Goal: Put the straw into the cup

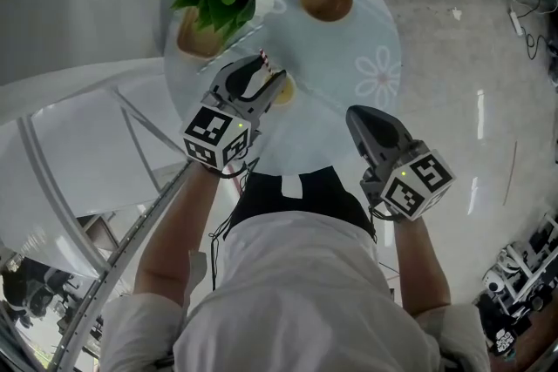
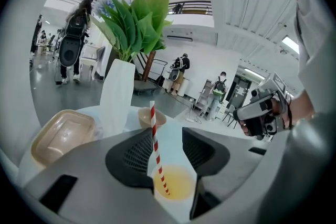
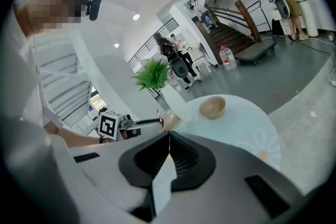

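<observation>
While my left gripper [image 2: 167,132] hangs open astride it, the straw [image 2: 156,139] stands tilted in the cup [image 2: 176,186]; my right gripper [image 3: 168,136], closed and empty, sits farther off.

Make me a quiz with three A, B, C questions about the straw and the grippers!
1. Where is the straw? A in the cup; B in a bottle; C in a pocket.
2. What colour are its stripes? A blue and green; B red and white; C black and yellow.
3. How are the right gripper jaws? A wide apart; B clamped on a spoon; C shut together, empty.

Answers: 1 A, its lower end stands in the yellow drink; 2 B, the stripes show in the left gripper view; 3 C, the jaws meet with nothing between them.
</observation>
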A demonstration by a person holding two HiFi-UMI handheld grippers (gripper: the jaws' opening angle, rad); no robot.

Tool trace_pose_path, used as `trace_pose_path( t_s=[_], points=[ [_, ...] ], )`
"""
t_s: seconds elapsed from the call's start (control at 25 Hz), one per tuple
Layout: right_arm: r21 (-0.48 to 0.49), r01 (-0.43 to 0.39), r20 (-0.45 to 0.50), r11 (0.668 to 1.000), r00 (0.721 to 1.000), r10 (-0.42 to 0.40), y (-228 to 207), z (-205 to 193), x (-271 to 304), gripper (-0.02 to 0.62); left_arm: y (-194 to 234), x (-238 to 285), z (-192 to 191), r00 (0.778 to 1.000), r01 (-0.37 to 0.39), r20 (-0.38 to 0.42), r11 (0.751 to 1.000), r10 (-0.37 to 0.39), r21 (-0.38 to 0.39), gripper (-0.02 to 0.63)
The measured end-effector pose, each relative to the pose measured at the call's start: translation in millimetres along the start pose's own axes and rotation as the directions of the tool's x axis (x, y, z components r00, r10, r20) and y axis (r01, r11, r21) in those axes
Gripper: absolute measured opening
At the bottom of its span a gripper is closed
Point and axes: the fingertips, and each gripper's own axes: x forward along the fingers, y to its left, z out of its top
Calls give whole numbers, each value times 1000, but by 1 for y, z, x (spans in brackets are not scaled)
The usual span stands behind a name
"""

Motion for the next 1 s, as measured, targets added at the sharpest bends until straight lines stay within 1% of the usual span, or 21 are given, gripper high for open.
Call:
trace_pose_path(
  t_s=[0.12,0.24,0.56,1.0],
  points=[
    [14,1,10,1000,1000,-1,3,1,-1,21,4,-5,-1,1000,-18,2,1000,18,-4,189],
    [-16,-6,3,1000,1000,7,6,2,-1,21,7,-9,-2,1000,-24,0,1000,24,-5,198],
    [-28,-14,0,1000,1000,14,12,0,0,21,12,-14,-8,999,-42,-5,999,42,-25,218],
    [-76,-20,18,997,1000,21,31,16,-1,21,4,-42,17,997,-53,47,999,53,-11,219]
  ],
)
